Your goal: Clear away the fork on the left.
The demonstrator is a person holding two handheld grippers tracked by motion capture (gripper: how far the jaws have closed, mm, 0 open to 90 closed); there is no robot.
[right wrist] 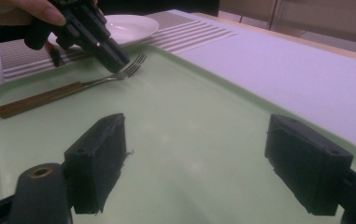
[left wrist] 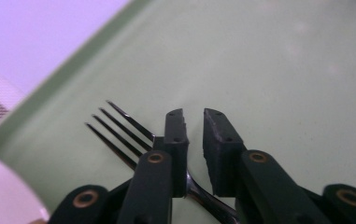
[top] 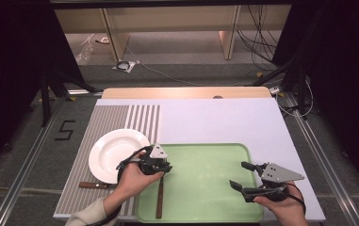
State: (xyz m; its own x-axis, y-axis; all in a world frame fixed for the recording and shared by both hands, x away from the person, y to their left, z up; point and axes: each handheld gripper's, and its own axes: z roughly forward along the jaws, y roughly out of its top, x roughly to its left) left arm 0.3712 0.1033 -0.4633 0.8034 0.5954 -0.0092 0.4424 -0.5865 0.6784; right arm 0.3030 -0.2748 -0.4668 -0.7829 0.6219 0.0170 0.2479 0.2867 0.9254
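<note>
The left gripper (left wrist: 193,128) hovers over the fork's (right wrist: 119,74) neck, its jaws slightly parted and not pressing on the metal. The fork lies on the green tray (top: 205,160) near its left edge, wooden handle toward the person. The right gripper (top: 240,176) hangs wide open and empty above the tray's right part. Beyond, a white plate (top: 113,150) sits on the striped mat (top: 106,117), with a knife (top: 94,185) beside it.

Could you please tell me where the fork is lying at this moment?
The fork lies on the green tray near its left edge, tines toward the white plate, under the left tongs.
</note>
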